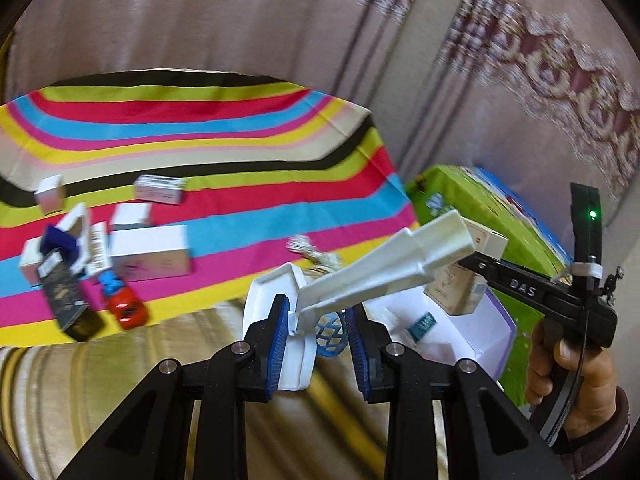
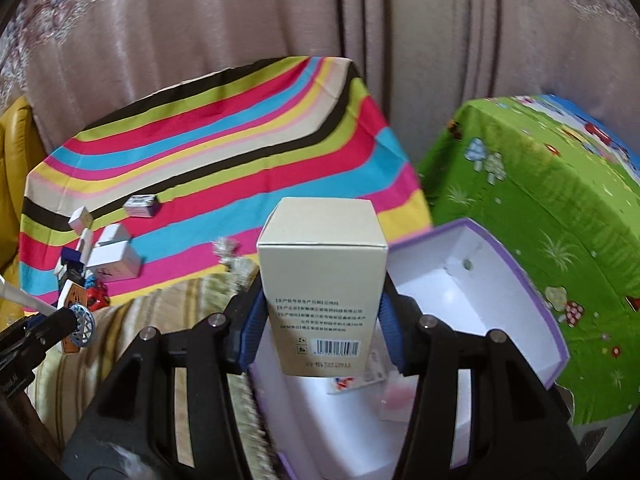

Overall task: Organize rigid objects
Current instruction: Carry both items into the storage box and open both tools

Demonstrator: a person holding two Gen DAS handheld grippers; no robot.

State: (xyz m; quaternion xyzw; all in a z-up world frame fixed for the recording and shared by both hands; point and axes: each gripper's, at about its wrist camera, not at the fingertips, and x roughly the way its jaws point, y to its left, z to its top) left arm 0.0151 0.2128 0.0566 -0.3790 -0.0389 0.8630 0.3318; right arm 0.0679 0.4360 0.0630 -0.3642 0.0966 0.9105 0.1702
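My left gripper (image 1: 318, 328) is shut on the base of a long white stepped plastic tool (image 1: 380, 264) with a blue lattice head (image 1: 330, 334). A white rounded piece (image 1: 264, 300) sits against its left finger. In the right wrist view the left gripper (image 2: 60, 322) shows at the far left with that blue head. My right gripper (image 2: 322, 320) is shut on an upright beige carton (image 2: 322, 276) with a barcode. It holds the carton over an open white box with a purple rim (image 2: 480, 280). The left wrist view shows the right gripper (image 1: 472, 258), the carton (image 1: 452, 288) and the purple-rimmed box (image 1: 488, 320).
A striped cloth (image 1: 224, 152) carries several small white boxes (image 1: 150, 252), a dark box (image 1: 66, 296) and a red toy car (image 1: 126, 304). A green cartoon cloth (image 2: 540, 184) covers a surface at right. Curtains hang behind. A beige striped cushion (image 1: 120, 380) lies in front.
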